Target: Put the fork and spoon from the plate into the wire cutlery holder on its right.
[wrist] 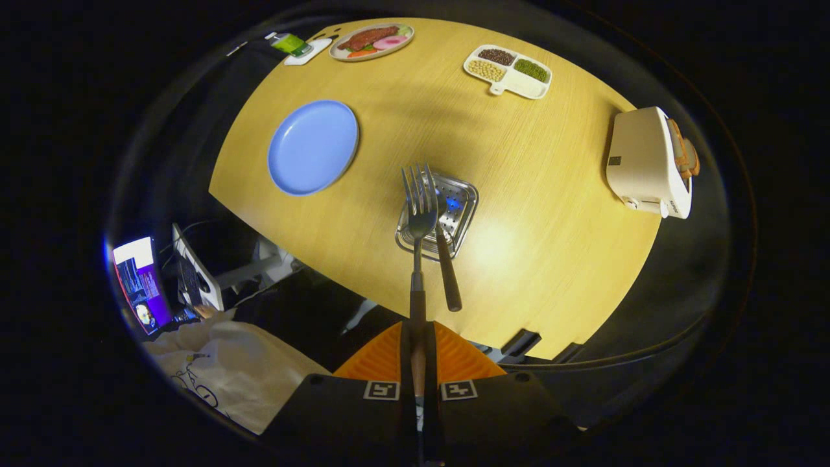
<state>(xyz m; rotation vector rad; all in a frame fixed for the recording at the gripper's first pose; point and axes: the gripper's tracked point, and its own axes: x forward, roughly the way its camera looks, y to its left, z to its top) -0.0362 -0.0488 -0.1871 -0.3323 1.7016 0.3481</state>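
Observation:
My gripper [417, 350] is shut on the handle of a metal fork [419, 201], held high above the wooden table [532, 259]. The fork points forward, its tines over the near left part of the wire cutlery holder [462, 214], seen from above. A spoon [446, 259] with a dark handle stands in the holder, its handle leaning out toward me, just right of the fork. The blue plate [313, 146] lies bare on the table, to the left of the holder.
At the table's far side stand a plate of food [371, 41], a white divided tray [508, 71] of beans and a phone on a white pad [293, 45]. A white toaster [648, 163] sits right. Below left are a lit screen [139, 282] and white cloth [220, 370].

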